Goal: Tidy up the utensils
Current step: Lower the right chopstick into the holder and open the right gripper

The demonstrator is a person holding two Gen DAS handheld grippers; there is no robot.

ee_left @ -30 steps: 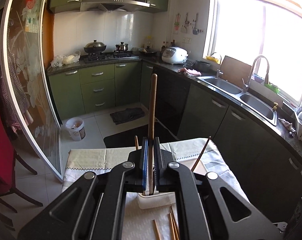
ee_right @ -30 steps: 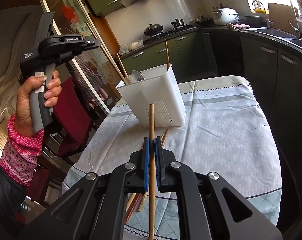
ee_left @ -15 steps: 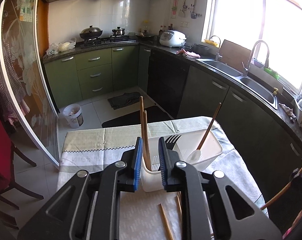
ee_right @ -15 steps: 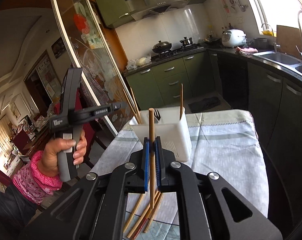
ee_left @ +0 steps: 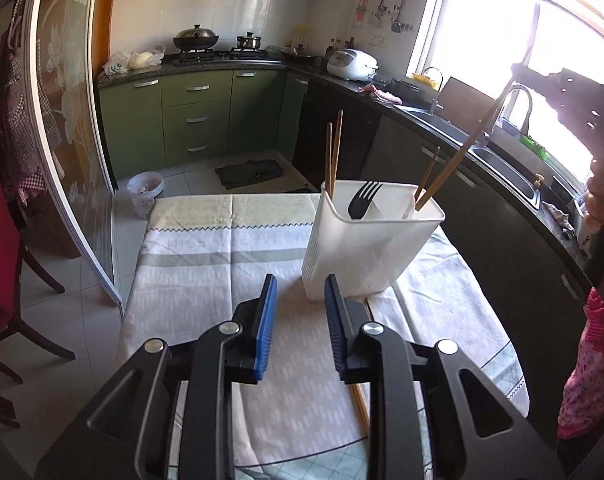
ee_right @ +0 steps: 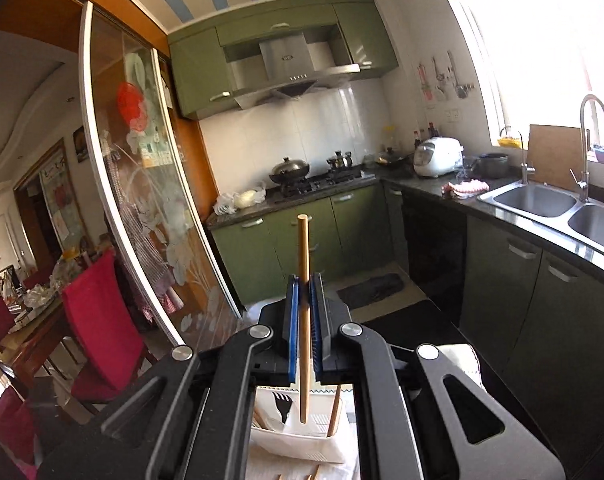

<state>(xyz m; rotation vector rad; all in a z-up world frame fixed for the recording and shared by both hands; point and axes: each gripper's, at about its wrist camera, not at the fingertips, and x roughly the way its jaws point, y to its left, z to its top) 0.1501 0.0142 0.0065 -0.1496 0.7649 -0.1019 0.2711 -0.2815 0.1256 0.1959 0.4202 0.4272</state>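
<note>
A white utensil holder (ee_left: pixel 366 244) stands on the cloth-covered table (ee_left: pixel 205 264). It holds two wooden chopsticks (ee_left: pixel 333 152) at its left, a black fork (ee_left: pixel 362 200) and more chopsticks at its right. My left gripper (ee_left: pixel 299 316) is open and empty, just in front of the holder. My right gripper (ee_right: pixel 304 328) is shut on a wooden chopstick (ee_right: pixel 303 300), held upright above the holder (ee_right: pixel 302 436). That chopstick (ee_left: pixel 454 160) slants into the holder's right side in the left wrist view.
A loose chopstick (ee_left: pixel 360 400) lies on the table under my left gripper. More chopstick ends (ee_right: pixel 314 474) lie in front of the holder. A red chair (ee_left: pixel 5 240) stands left of the table. The counter with a sink (ee_right: pixel 550 200) runs along the right.
My left gripper let go of its chopstick in the holder, opened and drew back. My right gripper carried its chopstick up over the holder.
</note>
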